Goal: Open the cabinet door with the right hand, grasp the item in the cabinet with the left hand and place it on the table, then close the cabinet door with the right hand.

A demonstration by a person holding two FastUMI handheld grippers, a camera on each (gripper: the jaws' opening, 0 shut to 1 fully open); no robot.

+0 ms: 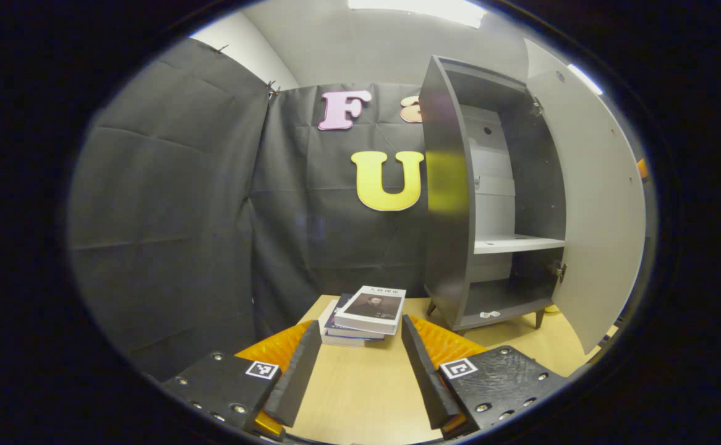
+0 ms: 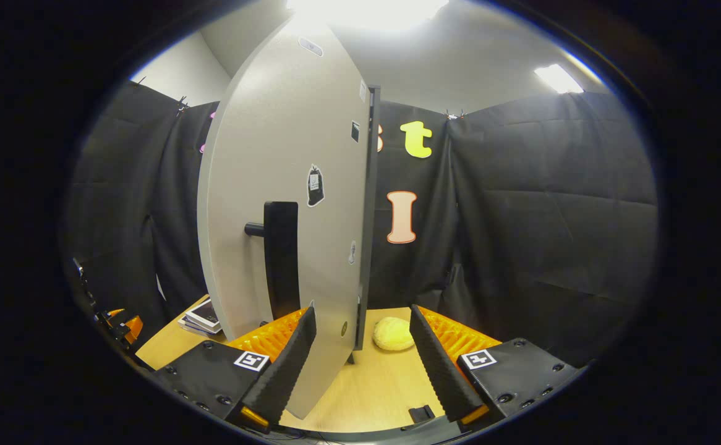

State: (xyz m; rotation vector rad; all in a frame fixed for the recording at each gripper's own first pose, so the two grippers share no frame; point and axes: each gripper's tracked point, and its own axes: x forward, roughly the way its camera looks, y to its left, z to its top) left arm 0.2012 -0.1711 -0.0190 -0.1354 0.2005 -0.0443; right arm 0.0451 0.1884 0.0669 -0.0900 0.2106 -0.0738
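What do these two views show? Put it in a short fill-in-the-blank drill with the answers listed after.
1. The grey cabinet's pale door stands ____.
2. The stack of paperback books lies on the wooden ____.
3. The door's dark bar handle stands ____, not level.
4. The left gripper and the right gripper both have their fingers ____.

Missing words: open; table; upright; apart
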